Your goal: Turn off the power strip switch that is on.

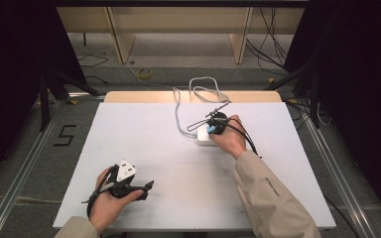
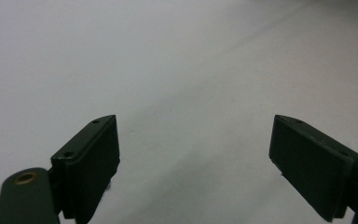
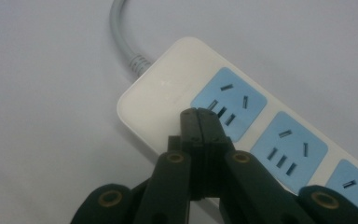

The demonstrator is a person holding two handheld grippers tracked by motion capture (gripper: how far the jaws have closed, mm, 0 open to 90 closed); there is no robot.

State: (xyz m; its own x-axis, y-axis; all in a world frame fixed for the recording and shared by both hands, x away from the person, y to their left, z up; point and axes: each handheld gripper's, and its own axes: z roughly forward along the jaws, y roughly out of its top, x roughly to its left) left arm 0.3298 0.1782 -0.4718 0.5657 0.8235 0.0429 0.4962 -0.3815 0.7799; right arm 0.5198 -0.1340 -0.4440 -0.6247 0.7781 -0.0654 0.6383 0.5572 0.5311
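We see the right tongs [image 3: 200, 122] pressed together, holding nothing, tips touching the white power strip [image 3: 168, 88] beside its first blue socket [image 3: 228, 103]. The strip lies right of centre, toward the far side of the worktop [image 1: 144, 129], grey cord [image 1: 178, 116] trailing back. Left tongs [image 2: 193, 140] spread wide over bare worktop.

A white table [image 1: 144, 148] with a pale wooden far edge stands on a grey floor [image 1: 25, 163], where a black "5" marking [image 1: 65, 135] lies off to the left. Black curtains [image 1: 10, 69] close both sides (the room is dim there), and metal rails [image 1: 17, 173] run along the floor. Beyond the table stands a light wooden frame [image 1: 178, 29], with dark cables [image 1: 273, 44] and a yellow loop [image 1: 145, 73] on the floor.
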